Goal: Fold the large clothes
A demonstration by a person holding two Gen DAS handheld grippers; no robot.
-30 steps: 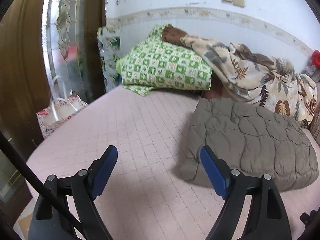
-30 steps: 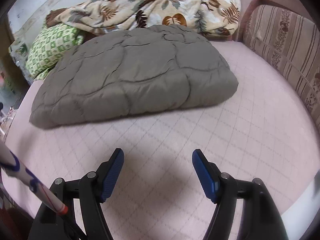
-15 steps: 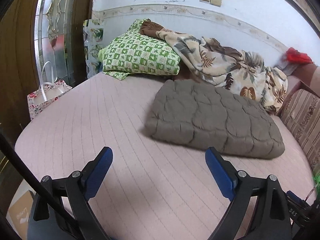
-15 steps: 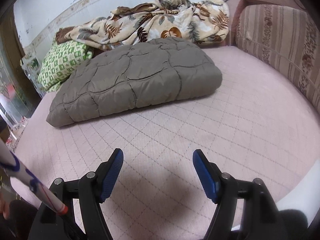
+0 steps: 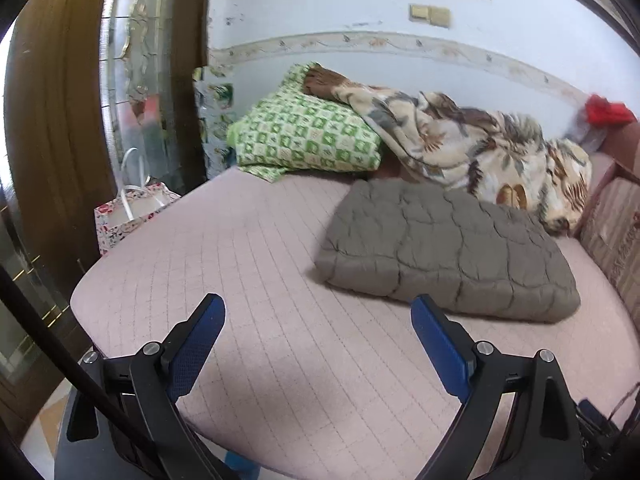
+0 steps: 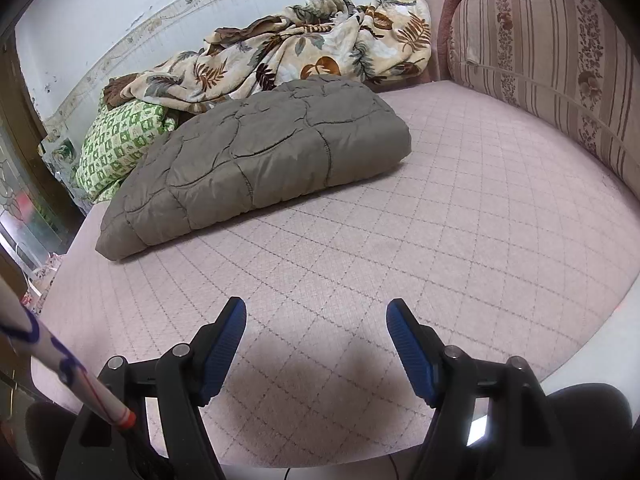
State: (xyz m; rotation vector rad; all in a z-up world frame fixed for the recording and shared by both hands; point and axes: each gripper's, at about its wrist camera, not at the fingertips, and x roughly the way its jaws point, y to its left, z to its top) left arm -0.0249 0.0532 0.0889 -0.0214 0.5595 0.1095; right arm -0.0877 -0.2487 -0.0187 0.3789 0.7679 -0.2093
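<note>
Both tools hang wide with nothing between their blue pads: the left tool and the right tool sit over the near edge of the bed, well short of the jacket.

That grey quilted jacket lies already folded into a thick rectangle in the middle of the bed, just in front of a leaf-print blanket and near a green pillow.

It looks puffy and light, soft, and probably slick-shelled, so the layers may slide or spring apart. I would pinch through all layers at the 2 near corners, gripping on the stitched seams where the fill is thinner.
</note>
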